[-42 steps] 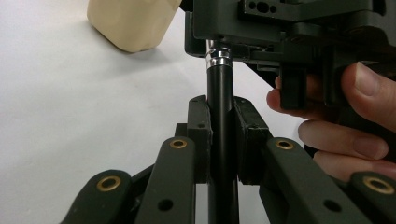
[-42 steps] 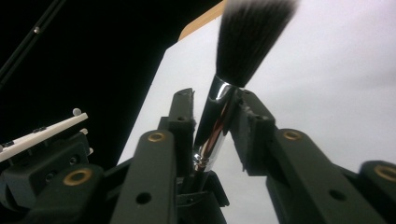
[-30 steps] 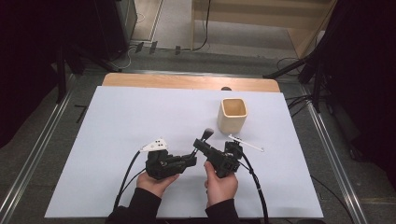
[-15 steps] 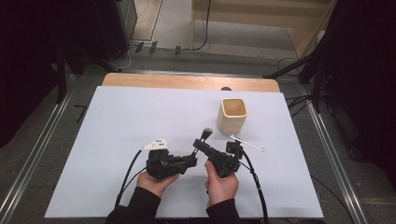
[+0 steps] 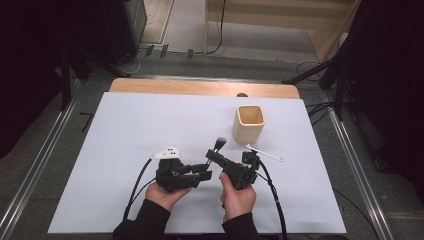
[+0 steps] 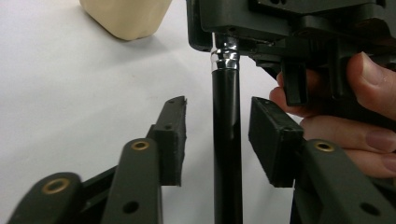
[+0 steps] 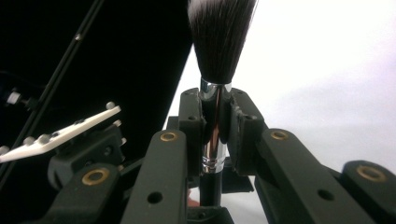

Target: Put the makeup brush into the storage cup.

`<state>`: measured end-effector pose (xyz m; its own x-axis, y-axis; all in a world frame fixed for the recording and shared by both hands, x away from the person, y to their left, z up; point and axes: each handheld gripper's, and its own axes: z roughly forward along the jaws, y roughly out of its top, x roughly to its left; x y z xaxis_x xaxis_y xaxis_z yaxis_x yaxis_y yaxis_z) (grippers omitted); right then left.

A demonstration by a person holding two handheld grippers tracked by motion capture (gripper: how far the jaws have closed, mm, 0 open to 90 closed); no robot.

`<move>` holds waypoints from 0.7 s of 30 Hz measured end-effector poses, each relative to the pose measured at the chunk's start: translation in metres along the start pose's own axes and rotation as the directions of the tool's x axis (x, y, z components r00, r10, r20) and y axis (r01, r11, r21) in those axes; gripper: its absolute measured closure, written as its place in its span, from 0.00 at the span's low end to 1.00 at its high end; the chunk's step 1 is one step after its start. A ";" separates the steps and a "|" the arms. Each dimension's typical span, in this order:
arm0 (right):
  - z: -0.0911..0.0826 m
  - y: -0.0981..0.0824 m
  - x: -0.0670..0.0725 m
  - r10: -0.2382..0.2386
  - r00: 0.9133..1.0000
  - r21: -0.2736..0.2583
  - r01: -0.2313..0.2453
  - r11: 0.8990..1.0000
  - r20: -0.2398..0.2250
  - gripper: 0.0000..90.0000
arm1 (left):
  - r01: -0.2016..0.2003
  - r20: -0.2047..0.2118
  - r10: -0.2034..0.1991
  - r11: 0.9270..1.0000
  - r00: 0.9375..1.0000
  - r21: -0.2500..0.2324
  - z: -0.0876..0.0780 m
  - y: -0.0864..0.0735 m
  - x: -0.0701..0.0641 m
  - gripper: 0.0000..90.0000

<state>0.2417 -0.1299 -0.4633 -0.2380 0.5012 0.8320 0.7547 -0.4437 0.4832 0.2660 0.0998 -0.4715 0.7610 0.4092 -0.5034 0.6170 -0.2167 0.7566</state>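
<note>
Brush (image 7: 219, 42) clamped in right claw (image 7: 215, 130); left claw (image 6: 217, 140) straddles handle.

white-topped table (image 5: 150, 125), grey floor (image 5: 185, 25)

Overhead camera faces table (image 5: 150, 125); 2 close gripper cameras share brush (image 7: 219, 42).

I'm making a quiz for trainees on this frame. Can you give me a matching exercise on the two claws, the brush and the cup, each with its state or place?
Things:
1. left claw
2. right claw
3. makeup brush
4. beige cup

States or places:
A. stands upright on the white table cover, empty-handed of any grip
B. shut on the silver ferrule
C. open, jaws either side of the black handle, not touching
D. bristles dark with pale tips, pointing away from the person

Pairs: 1-C, 2-B, 3-D, 4-A
</note>
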 end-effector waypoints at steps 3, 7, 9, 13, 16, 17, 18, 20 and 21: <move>-0.001 0.002 0.000 -0.022 1.000 0.005 0.022 1.000 0.003 0.87 | 0.006 0.015 -0.006 1.000 1.000 0.020 -0.001 0.000 0.004 0.58; -0.004 0.007 -0.003 -0.028 1.000 0.006 0.028 1.000 0.010 0.87 | 0.017 0.036 -0.018 0.999 0.999 0.038 -0.003 0.003 0.008 0.50; -0.004 0.008 -0.004 -0.031 0.999 0.011 0.031 0.999 0.009 0.87 | 0.016 0.033 -0.018 0.999 0.999 0.040 -0.004 0.003 0.009 0.48; -0.002 0.008 -0.004 -0.053 0.999 0.033 0.053 0.998 0.005 0.87 | 0.029 0.068 -0.033 0.998 0.997 0.063 -0.005 0.004 0.013 0.43; -0.002 0.009 -0.005 -0.058 0.998 0.046 0.058 0.997 0.004 0.87 | 0.024 0.076 -0.030 0.997 0.997 0.079 -0.005 0.005 0.013 0.40; -0.002 0.009 -0.005 -0.058 0.998 0.046 0.058 0.997 0.004 0.87 | 0.018 0.077 -0.024 0.996 0.997 0.084 -0.006 0.005 0.013 0.40; -0.002 0.009 -0.005 -0.064 0.998 0.051 0.064 0.997 0.008 0.87 | 0.011 0.078 -0.018 0.996 0.997 0.092 -0.006 0.006 0.013 0.40; -0.001 0.010 -0.005 -0.088 0.996 0.065 0.087 0.994 0.012 0.87 | 0.005 0.074 -0.013 0.995 0.997 0.103 -0.007 0.007 0.012 0.39; 0.000 0.010 -0.005 -0.101 0.995 0.077 0.100 0.992 0.010 0.87 | 0.002 0.070 -0.009 0.995 0.997 0.104 -0.008 0.008 0.013 0.39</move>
<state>0.2506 -0.1370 -0.4624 -0.3067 0.5510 0.7761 0.7719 -0.3330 0.5415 0.2789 0.1107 -0.4685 0.7675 0.3479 -0.5385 0.6359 -0.3067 0.7082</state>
